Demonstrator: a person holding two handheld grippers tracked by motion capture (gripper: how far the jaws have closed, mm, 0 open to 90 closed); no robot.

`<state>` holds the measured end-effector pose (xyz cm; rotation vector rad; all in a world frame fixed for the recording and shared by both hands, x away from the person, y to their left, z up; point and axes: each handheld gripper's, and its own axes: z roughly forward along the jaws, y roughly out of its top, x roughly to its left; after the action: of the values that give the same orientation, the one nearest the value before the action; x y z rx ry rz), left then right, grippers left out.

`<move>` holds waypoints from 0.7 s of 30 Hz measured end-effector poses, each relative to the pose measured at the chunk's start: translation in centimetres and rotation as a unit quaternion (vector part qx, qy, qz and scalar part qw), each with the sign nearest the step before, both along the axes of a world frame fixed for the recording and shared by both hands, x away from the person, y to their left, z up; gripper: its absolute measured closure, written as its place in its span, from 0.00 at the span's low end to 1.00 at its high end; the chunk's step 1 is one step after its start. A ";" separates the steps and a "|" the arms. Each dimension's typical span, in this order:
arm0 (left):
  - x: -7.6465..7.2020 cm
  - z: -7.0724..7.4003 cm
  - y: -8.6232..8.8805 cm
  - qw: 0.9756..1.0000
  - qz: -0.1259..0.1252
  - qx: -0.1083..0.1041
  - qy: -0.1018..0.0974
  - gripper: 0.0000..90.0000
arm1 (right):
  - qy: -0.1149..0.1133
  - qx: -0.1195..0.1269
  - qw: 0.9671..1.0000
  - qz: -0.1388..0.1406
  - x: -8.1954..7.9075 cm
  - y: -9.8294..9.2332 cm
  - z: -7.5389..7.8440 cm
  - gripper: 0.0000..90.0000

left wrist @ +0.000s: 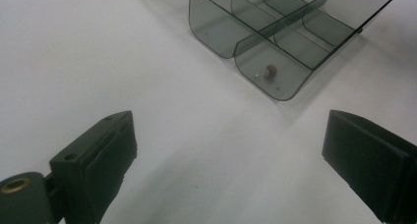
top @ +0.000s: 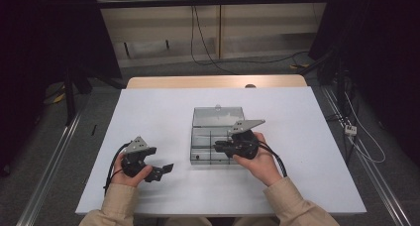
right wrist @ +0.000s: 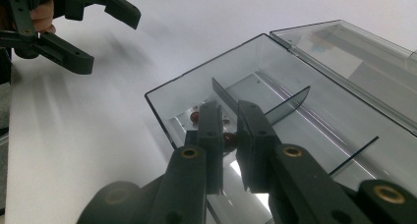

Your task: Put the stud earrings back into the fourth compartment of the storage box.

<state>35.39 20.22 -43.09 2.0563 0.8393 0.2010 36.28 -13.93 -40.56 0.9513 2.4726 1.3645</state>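
A clear smoky plastic box (top: pixel 200 137) with dividers lies on the white table (top: pixel 148 112), its lid (top: pixel 218 116) folded open behind it. My right gripper (top: pixel 219 147) reaches into the box's near left compartment. In the right gripper view its jaws are shut (right wrist: pixel 228 135) on a small dark red bead (right wrist: pixel 229 141). Another red bead (right wrist: pixel 195 117) lies on the compartment floor beside it. My left gripper (top: pixel 163 171) rests on the table left of the box, open and with nothing in it (left wrist: pixel 231 150). It also appears far off in the right gripper view (right wrist: pixel 105 37).
The box's front wall carries a small knob (left wrist: pixel 269 70). A wooden strip (top: pixel 213 81) runs along the table's far edge. Cables (top: pixel 203 47) trail over the floor beyond it, and metal rails (top: pixel 49 156) flank the table.
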 end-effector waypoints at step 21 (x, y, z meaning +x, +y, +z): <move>0.0 0.0 0.1 1.000 0.000 -0.001 0.000 0.07 | 0.000 0.003 1.000 0.007 0.3 1.2 -0.1 0.90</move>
<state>35.43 20.29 -43.08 2.0546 0.8390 0.2001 36.63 -12.73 -40.69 0.9373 2.4817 1.3755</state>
